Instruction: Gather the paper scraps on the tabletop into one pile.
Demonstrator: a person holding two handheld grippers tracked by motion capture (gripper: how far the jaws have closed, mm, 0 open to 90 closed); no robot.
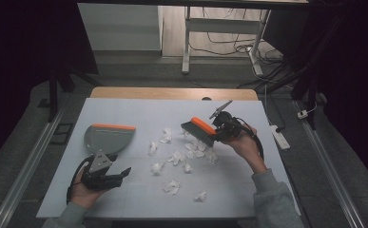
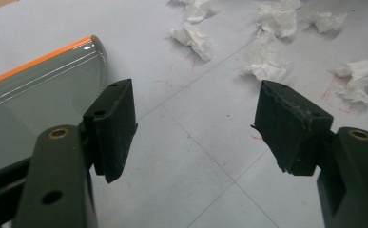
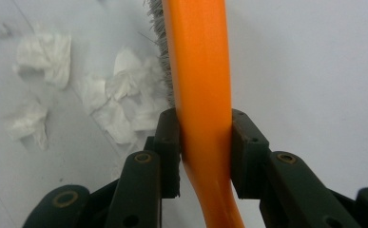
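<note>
A grey dustpan (image 1: 106, 138) with an orange lip lies on the white table at the left; its edge (image 2: 39, 90) shows beside my left jaw. My left gripper (image 1: 123, 172) is open just below the pan, with nothing between its fingers (image 2: 196, 128). My right gripper (image 1: 218, 134) is shut on the orange back of a hand brush (image 1: 198, 130). The brush (image 3: 198, 71) is tilted, its grey bristles down over crumpled white paper scraps (image 1: 197, 148). Several more scraps (image 1: 171, 186) are scattered across the middle of the table.
The white table top (image 1: 124, 111) covers a wooden desk with its far edge (image 1: 172, 92) showing. A power strip (image 1: 280, 137) lies off the right side. Metal desk legs and cables stand on the floor beyond.
</note>
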